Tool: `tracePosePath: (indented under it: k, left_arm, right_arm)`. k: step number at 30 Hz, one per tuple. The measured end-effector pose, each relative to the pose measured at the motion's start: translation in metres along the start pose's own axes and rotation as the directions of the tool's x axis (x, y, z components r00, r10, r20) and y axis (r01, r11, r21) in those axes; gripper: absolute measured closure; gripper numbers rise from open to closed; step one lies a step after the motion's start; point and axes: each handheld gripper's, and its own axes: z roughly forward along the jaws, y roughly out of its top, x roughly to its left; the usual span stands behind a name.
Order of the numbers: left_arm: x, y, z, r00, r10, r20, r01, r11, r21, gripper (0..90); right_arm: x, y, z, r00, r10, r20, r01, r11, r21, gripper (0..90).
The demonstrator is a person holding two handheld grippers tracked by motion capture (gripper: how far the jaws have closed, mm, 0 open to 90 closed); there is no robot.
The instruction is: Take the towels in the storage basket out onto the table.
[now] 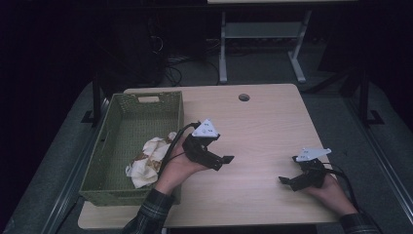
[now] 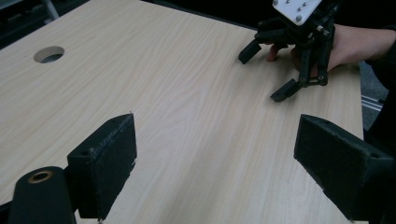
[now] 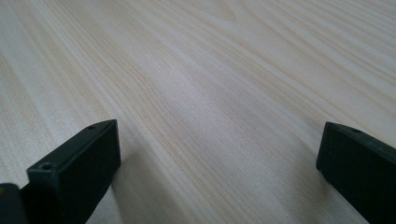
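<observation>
Green woven plastic basket holding crumpled cream patterned cloth; pale wooden table; left hand-held gripper and right hand-held gripper spread, empty; likely between steps.

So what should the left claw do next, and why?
Probably swing left toward the green basket and reach for the crumpled cloth. The left claw is open with nothing in it, over bare table, and the cloth beside it is the only loose thing to grab. The right claw is open too.

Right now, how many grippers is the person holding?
2. The left gripper is beside the green basket; the right gripper is near the table's right edge.
</observation>
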Motion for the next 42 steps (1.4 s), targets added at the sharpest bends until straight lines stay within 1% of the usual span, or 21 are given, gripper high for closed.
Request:
tracePosePath:
  k: [2,7,10,11,12,13,18,19,23,24,27,30,31,35,36,38,41,42]
  left_arm:
    - [0.002,-0.001,-0.003,1.0,-0.006,-0.002,0.006,1.0,-0.003,12.6]
    - [0.006,-0.001,-0.008,1.0,0.0,-0.007,0.0,1.0,0.002,12.7]
    - [0.009,-0.002,-0.014,0.9998,-0.011,-0.018,0.011,0.9999,-0.004,12.7]
    - [0.012,-0.003,-0.018,0.9995,-0.017,-0.027,0.017,0.9999,-0.004,12.7]
    - [0.012,-0.003,-0.018,0.9995,-0.017,-0.027,0.017,0.9999,-0.004,12.8]
    - [0.015,-0.005,-0.022,0.9989,-0.025,-0.039,0.025,0.9997,-0.007,12.8]
    - [0.02,-0.008,-0.03,0.9978,-0.039,-0.053,0.038,0.9991,-0.02,12.9]
    - [0.023,-0.01,-0.033,0.9971,-0.049,-0.058,0.048,0.9986,-0.022,12.9]
    - [0.026,-0.012,-0.038,0.9964,-0.051,-0.067,0.05,0.9985,-0.021,12.9]
    - [0.029,-0.015,-0.041,0.9951,-0.057,-0.081,0.056,0.9983,-0.014,13.0]
    - [0.031,-0.017,-0.044,0.9945,-0.062,-0.084,0.061,0.9981,-0.012,13.0]
    - [0.034,-0.02,-0.048,0.9923,-0.073,-0.1,0.073,0.9973,-0.011,13.0]
    - [0.036,-0.022,-0.051,0.9906,-0.082,-0.109,0.082,0.9966,-0.011,13.0]
    - [0.04,-0.025,-0.055,0.989,-0.088,-0.119,0.087,0.9961,-0.015,13.0]
    - [0.042,-0.027,-0.059,0.9872,-0.093,-0.13,0.092,0.9957,-0.016,13.0]
    - [0.043,-0.028,-0.061,0.9863,-0.093,-0.136,0.092,0.9957,-0.013,13.0]
    - [0.046,-0.034,-0.068,0.9822,-0.104,-0.156,0.104,0.9945,-0.013,13.0]
    - [0.046,-0.034,-0.068,0.9822,-0.104,-0.156,0.104,0.9945,-0.013,13.0]
  right_arm:
    - [0.0,0.0,0.0,1.0,0.0,0.0,0.0,1.0,0.0,0.0]
    - [0.0,0.0,0.0,1.0,0.0,0.0,0.0,1.0,0.0,0.0]
    - [0.0,0.0,0.0,1.0,0.0,0.0,0.0,1.0,0.0,0.0]
    - [0.0,0.0,0.0,1.0,0.001,0.0,-0.001,1.0,0.0,0.0]
    - [0.0,0.0,0.0,1.0,0.0,0.0,0.0,1.0,0.0,0.0]
    - [0.0,0.0,0.0,1.0,0.0,0.0,0.0,1.0,0.0,0.0]
    - [0.0,0.0,0.0,1.0,0.0,0.0,0.0,1.0,0.0,0.0]
    - [0.0,0.0,0.0,1.0,0.0,0.0,0.0,1.0,0.0,0.0]
    - [0.0,0.0,0.0,1.0,0.0,0.0,0.0,1.0,0.0,0.0]
    - [0.0,0.0,0.0,1.0,0.0,0.0,0.0,1.0,0.0,0.0]
    - [0.0,0.0,0.0,1.0,0.0,0.0,0.0,1.0,0.0,0.0]
    - [0.0,0.0,0.0,1.0,0.0,0.0,0.0,1.0,0.0,0.0]
    - [0.0,0.0,0.0,1.0,0.0,0.0,0.0,1.0,0.0,0.0]
    - [0.0,0.0,0.0,1.0,0.0,0.0,0.0,1.0,0.0,0.0]
    - [0.0,0.0,0.0,1.0,-0.003,0.0,0.003,1.0,-0.001,0.0]
    - [0.0,0.0,0.0,1.0,0.0,0.0,0.0,1.0,0.0,0.0]
    - [0.0,0.0,0.0,1.0,0.001,0.0,-0.001,1.0,0.0,0.0]
    - [0.0,0.0,0.0,1.0,0.001,0.0,-0.001,1.0,0.0,0.0]
